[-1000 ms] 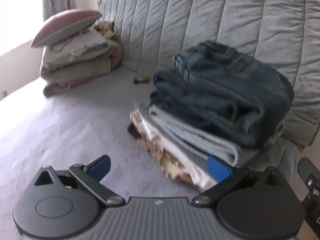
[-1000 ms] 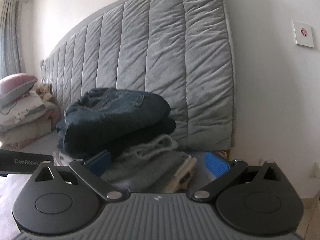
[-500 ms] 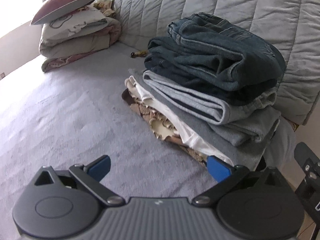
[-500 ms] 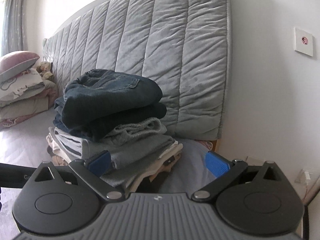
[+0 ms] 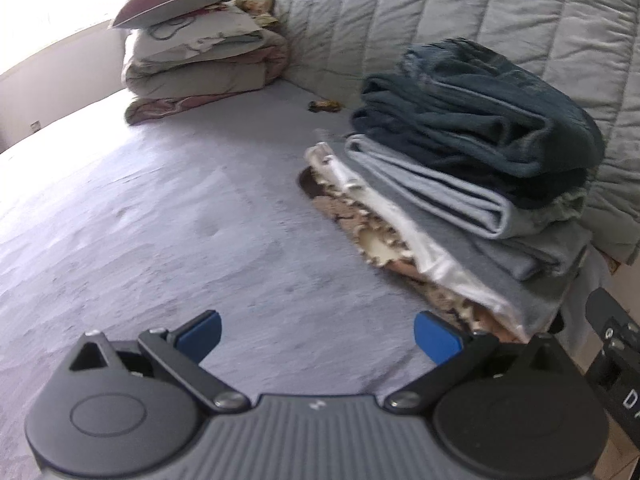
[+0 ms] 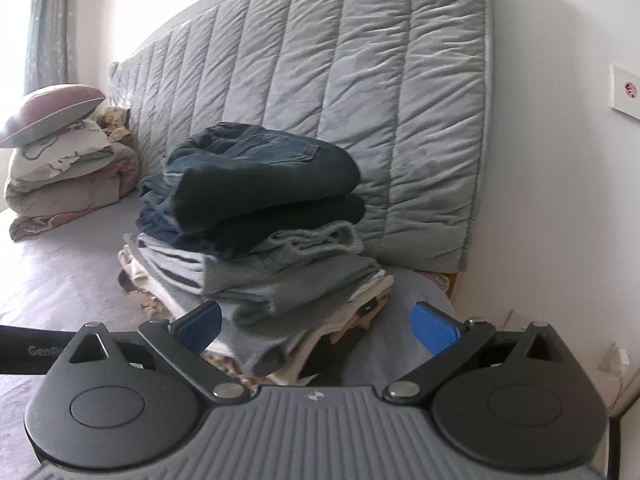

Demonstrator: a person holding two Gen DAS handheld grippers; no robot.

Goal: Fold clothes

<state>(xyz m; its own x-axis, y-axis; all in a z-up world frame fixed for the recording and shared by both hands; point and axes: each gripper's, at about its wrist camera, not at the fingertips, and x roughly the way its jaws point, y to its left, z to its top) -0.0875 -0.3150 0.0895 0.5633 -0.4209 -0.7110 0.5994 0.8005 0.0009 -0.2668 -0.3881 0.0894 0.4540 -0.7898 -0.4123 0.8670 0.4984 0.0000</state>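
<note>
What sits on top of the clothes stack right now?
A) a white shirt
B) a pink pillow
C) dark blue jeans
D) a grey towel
C: folded dark blue jeans crown the stack, above the light grey and white layers; both grippers are open and empty.

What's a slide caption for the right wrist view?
Open right gripper faces a stack of folded clothes topped by dark jeans, before a quilted grey headboard.
</note>
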